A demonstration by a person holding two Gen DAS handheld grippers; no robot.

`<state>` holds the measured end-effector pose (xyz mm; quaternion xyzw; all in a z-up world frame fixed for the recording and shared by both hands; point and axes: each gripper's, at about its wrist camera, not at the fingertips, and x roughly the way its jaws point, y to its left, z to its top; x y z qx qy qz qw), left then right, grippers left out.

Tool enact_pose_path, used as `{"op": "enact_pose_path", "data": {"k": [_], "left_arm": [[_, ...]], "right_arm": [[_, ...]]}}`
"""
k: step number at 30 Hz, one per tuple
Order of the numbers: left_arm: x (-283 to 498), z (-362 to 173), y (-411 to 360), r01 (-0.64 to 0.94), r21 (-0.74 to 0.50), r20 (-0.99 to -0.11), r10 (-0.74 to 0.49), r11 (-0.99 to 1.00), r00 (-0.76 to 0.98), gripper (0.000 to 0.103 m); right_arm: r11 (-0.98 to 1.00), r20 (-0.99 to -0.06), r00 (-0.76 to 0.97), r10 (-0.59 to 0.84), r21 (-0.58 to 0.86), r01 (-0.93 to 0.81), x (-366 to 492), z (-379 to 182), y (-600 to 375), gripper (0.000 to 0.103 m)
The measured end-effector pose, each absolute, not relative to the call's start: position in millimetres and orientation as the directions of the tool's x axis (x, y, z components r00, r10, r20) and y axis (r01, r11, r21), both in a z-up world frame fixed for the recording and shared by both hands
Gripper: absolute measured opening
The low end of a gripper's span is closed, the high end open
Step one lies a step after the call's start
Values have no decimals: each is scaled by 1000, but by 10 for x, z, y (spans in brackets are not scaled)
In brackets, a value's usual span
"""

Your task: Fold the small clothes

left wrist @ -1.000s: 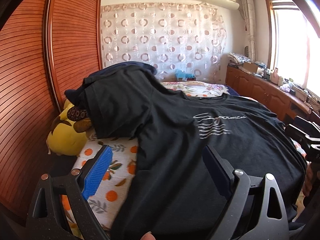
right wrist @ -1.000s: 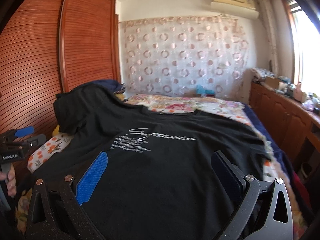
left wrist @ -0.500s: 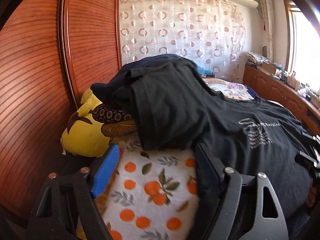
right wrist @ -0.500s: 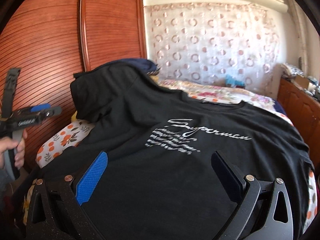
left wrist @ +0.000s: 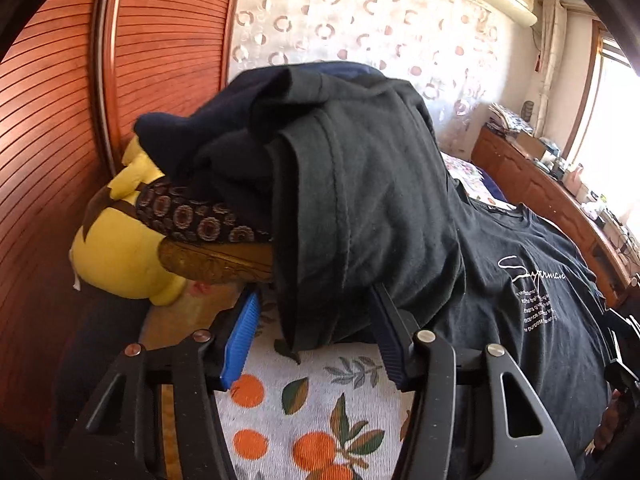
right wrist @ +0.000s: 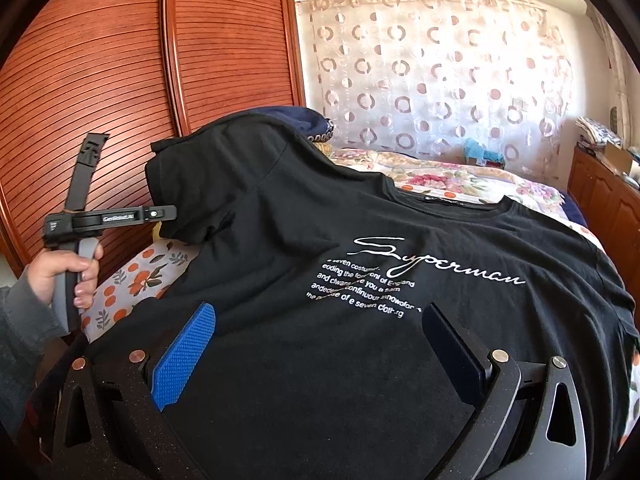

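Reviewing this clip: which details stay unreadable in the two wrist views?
- Left gripper contact with the black T-shirt sleeve: unclear in the left wrist view.
- Yellow plush toy: partly buried under the dark clothes pile.
- Right gripper: open above the black printed T-shirt; hem hidden.

Black tool [right wrist: 316,350] w/ blue pad, silver screws; grey sleeve [right wrist: 20,320].

The T-shirt [right wrist: 304,248] covers most of the bed [left wrist: 320,420], and its hem runs off the bottom edge in both views. Its sleeve [left wrist: 360,208] drapes over a pile at the bed's left edge, hiding most of a yellow plush toy [left wrist: 116,248] and a dark garment [left wrist: 180,132]. Whether the left gripper [left wrist: 316,340] pads touch the sleeve cannot be told. Items on the cabinet [left wrist: 560,200] are too small to identify.
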<state>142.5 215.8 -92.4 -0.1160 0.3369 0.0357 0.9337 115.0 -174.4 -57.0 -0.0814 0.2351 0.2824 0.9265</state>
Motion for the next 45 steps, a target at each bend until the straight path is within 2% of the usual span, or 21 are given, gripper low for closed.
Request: {"op": "enact_pose_path", "data": {"k": [3,4,6,7,10,13,18,23,25,27,28,29,30,32,37,45], "left_arm": [[1471,-955,2136,-129,-207,-645,-36,970,763,43],[1458,-954,2119,-123,-210,-639,-41,970,768,33],[1428,-946,2117,-114,-224,-627,-53,968,777,25],[1392,-934,2101,-102,-233,-618,-66,967,784,18],[1269,-850,2033,-71,-235,-582,-82,969,809,8],[1232,-711,1896,-30,-207,-565,-94,978,819,8],[1222,-425,1477,99,-189,-519,-185,977,835,8],[1330,-459,1051,201,-150,-558,-251,968,791,8],[1367,-525,979,207,-125,-586,-241,970,774,8],[1358,-580,971,199,-122,-609,-232,972,759,14],[1338,-580,1005,191,-132,-611,-232,973,757,26],[1306,-578,1025,184,-137,-608,-229,973,760,46],[1260,-567,1063,176,-147,-596,-230,973,769,53],[1121,-521,1197,158,-167,-563,-226,973,795,77],[989,-572,1414,90,-163,-569,-168,983,805,78],[1020,-904,1582,3,-124,-638,-82,992,765,78]], "right_arm": [[815,-490,720,492,-33,-579,1173,-571,-1626,103],[811,-491,717,494,-38,-584,1186,-567,-1589,103],[807,-490,718,494,-51,-589,1229,-564,-1477,103],[805,-490,718,494,-54,-591,1238,-559,-1457,103],[797,-494,711,500,-58,-601,1311,-562,-1360,103],[788,-502,708,496,-82,-610,1379,-573,-1298,103],[799,-495,730,472,-110,-591,1583,-473,-1301,103],[835,-482,756,442,-86,-543,1822,-311,-1465,103],[850,-472,774,422,-89,-519,1871,-272,-1522,103],[860,-474,778,412,-79,-503,1905,-264,-1558,103],[864,-478,777,410,-71,-499,1925,-269,-1569,103],[865,-485,773,410,-63,-498,1946,-275,-1589,103],[865,-491,768,410,-56,-498,1962,-281,-1578,103],[863,-499,760,416,-46,-503,1978,-304,-1537,103],[839,-536,711,456,-9,-545,2109,-345,-1375,98],[762,-620,589,519,23,-647,2388,-549,-836,74]]}}
